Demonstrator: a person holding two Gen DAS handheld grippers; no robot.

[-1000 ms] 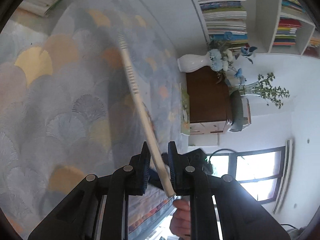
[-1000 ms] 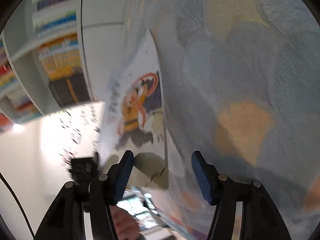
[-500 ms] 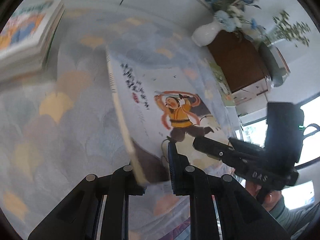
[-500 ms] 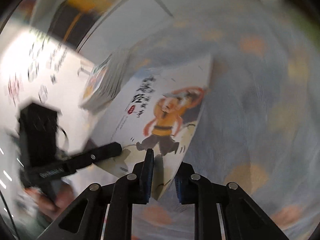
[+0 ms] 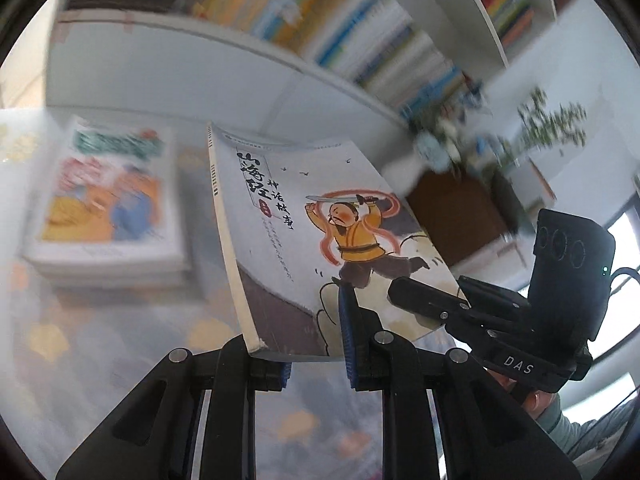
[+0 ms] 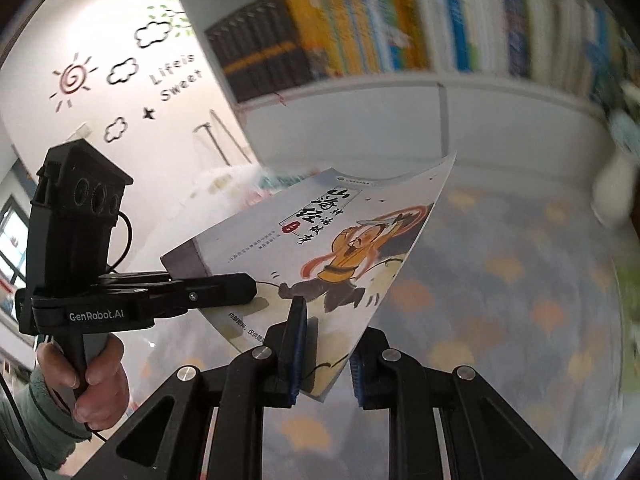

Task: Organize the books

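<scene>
Together we hold one paperback storybook [image 5: 320,236] in the air above the patterned tablecloth [image 5: 80,360], front cover up, showing a running figure in a yellow tunic. Our left gripper [image 5: 316,344] is clenched on the near edge of the book by the spine corner, one finger above the cover and one beneath, while our right gripper [image 6: 326,354], whose jaws have just been closing, now pinches the near corner on the page-edge side. Beyond our left fingertips and to their left a stack of picture books [image 5: 108,208] lies on the cloth, and a filled bookshelf [image 6: 380,32] stands farther ahead.
</scene>
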